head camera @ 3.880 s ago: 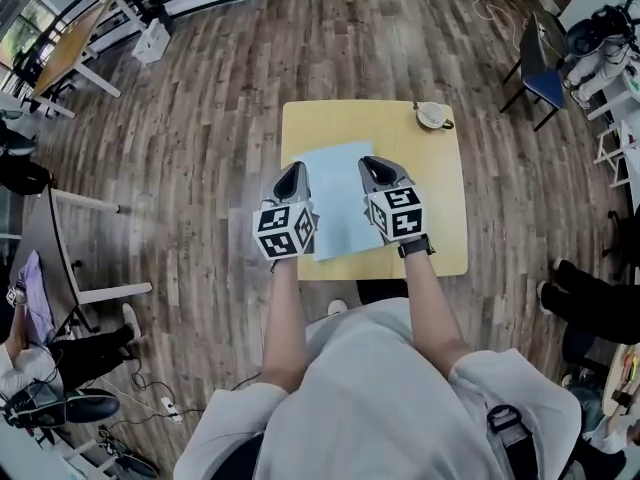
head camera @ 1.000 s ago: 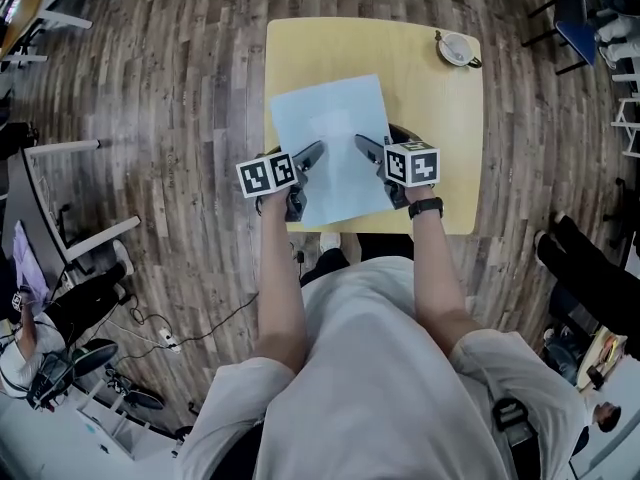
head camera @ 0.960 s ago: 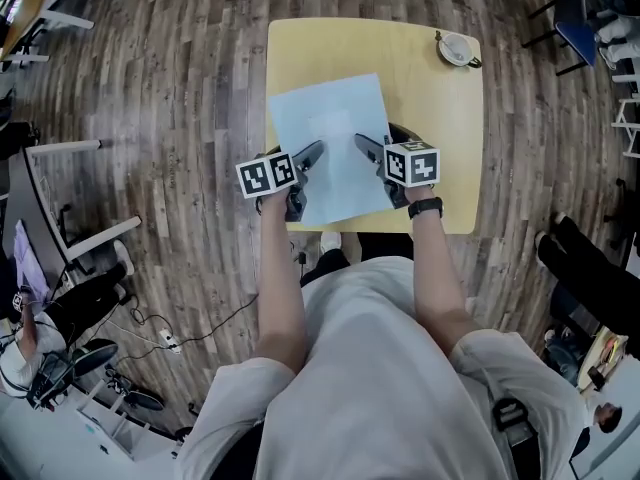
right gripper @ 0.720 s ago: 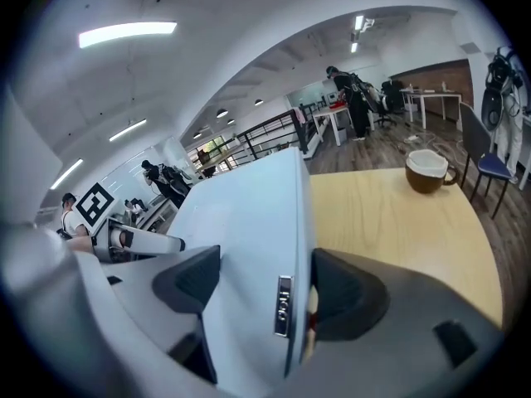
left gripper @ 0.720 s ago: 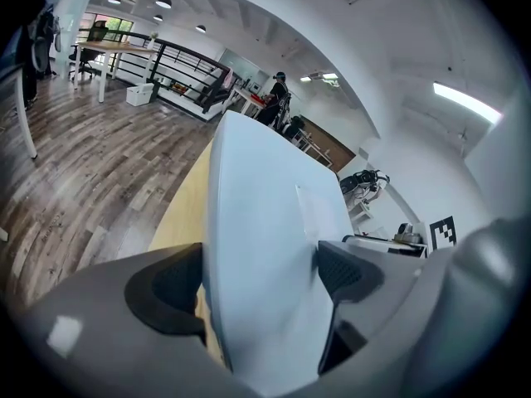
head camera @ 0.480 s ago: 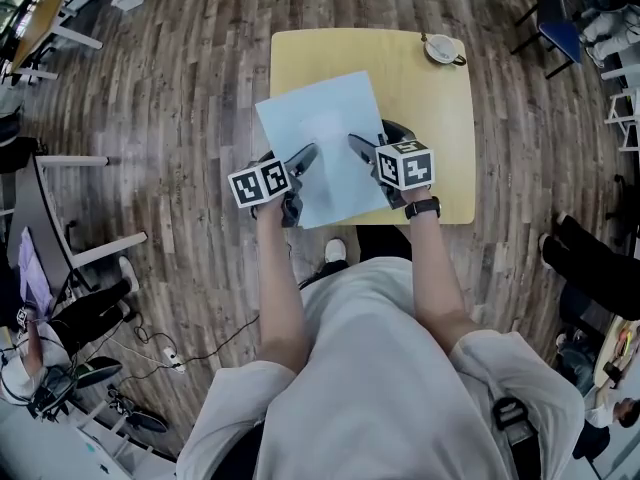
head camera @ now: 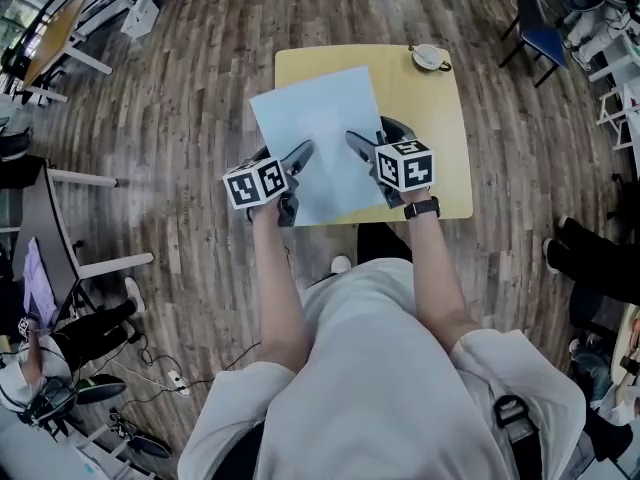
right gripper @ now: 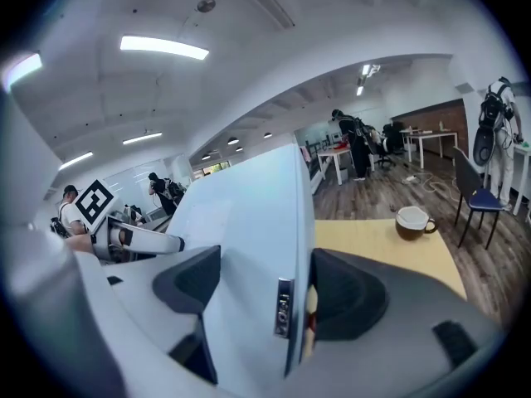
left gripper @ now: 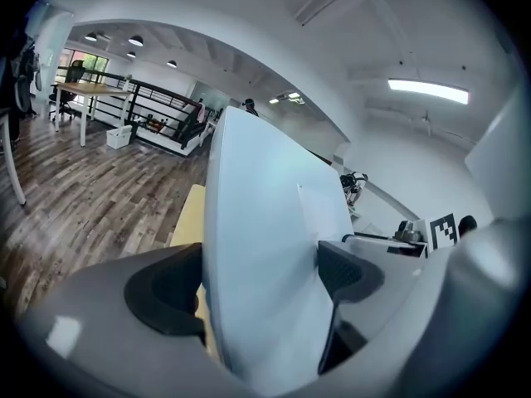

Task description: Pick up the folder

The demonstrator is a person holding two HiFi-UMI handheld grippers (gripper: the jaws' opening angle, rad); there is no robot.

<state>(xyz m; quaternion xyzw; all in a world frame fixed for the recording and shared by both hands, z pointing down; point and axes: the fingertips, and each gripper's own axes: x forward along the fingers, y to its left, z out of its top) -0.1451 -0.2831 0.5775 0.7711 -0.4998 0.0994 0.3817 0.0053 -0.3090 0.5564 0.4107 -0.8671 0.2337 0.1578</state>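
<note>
The pale blue folder (head camera: 320, 138) is held up off the yellow table (head camera: 440, 118), tilted, between both grippers. My left gripper (head camera: 294, 163) is shut on its left edge, and in the left gripper view the folder (left gripper: 265, 264) fills the space between the two dark pads. My right gripper (head camera: 358, 148) is shut on its right edge; in the right gripper view the folder (right gripper: 249, 255) sits between the jaws with a small metal clip (right gripper: 283, 308) on its edge.
A white cup on a saucer (head camera: 430, 57) stands at the table's far right corner, seen too in the right gripper view as a cup (right gripper: 412, 220). Wooden floor (head camera: 190, 98) surrounds the table. A blue chair (head camera: 535, 23) is at the far right, other tables at the left.
The folder, flat on the table 3.9 s ago, now hangs gripped at both side edges; over the last second it has risen and shifted slightly left.
</note>
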